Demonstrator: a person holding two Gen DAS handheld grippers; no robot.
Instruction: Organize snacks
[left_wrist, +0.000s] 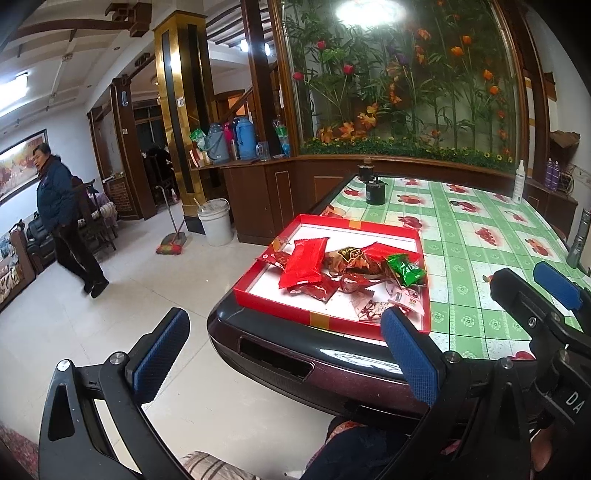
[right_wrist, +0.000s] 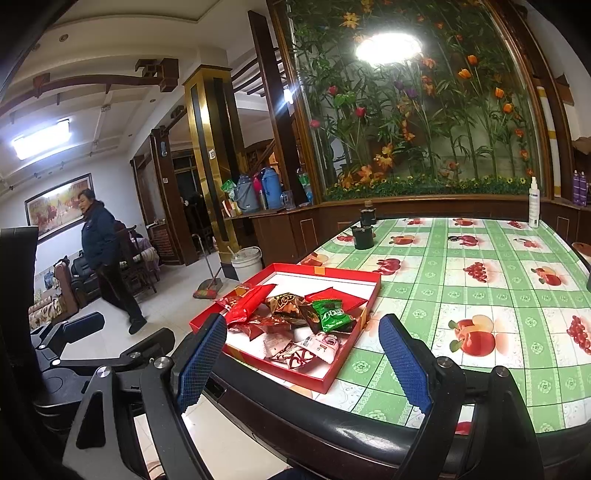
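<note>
Both the left gripper (left_wrist: 284, 354) and right gripper (right_wrist: 303, 363) hang spread and empty before the bench (right_wrist: 480, 295) edge, snack packets (right_wrist: 295, 317) heaped beyond in the red tray (right_wrist: 332, 376) on its fruit-print cloth, a woman (left_wrist: 59, 206) walking the tiled floor (left_wrist: 129, 295) behind.

The left claw (left_wrist: 282, 354) hangs wide open and empty just off the near corner of the surface (left_wrist: 480, 236), blue pads (left_wrist: 412, 360) spread apart. A shallow red tray (left_wrist: 332, 319) sits at that corner with a heap of snack packets, a long red one (left_wrist: 304, 264) and a green one (left_wrist: 406, 271) on top. The right claw (left_wrist: 546, 291) shows at the right edge, and a woman in a dark jacket (left_wrist: 59, 206) stands on the tiled floor.
</note>
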